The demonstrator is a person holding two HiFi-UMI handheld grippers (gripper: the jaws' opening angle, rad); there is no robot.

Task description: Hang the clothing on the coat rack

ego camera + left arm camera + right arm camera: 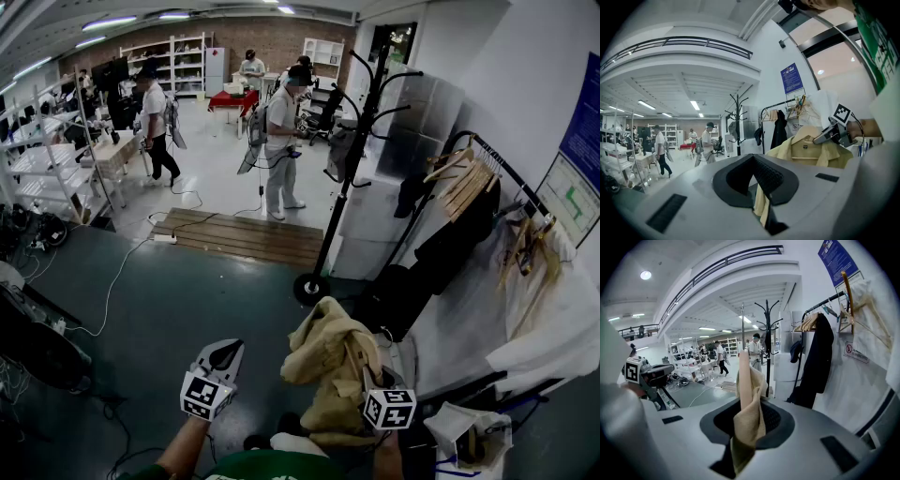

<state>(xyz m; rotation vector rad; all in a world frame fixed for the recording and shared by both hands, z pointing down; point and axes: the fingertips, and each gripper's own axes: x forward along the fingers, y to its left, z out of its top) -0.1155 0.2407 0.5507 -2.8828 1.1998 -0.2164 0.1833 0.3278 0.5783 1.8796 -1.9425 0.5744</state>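
Coat rack (349,169): black and upright on the floor, well ahead of me, with curved hooks (405,75) branching out near its top.
Shirt (328,361): pale yellow and bunched. It hangs low in front of me from my right tongs, well apart from the rack.
Right tongs (750,425): clamped on a fold of the shirt, with cloth filling the gap between the jaws.
Left tongs (225,354): beside the shirt but not touching it. The jaws seem slightly apart and empty, though the narrow slit is hard to read.
Step in hand: I judge I am carrying the shirt to the rack.
Doing it well: hold the right grip firm and raise the shirt above a free hook. Spread the collar with the left tongs, and let go only once the hook bears the weight.
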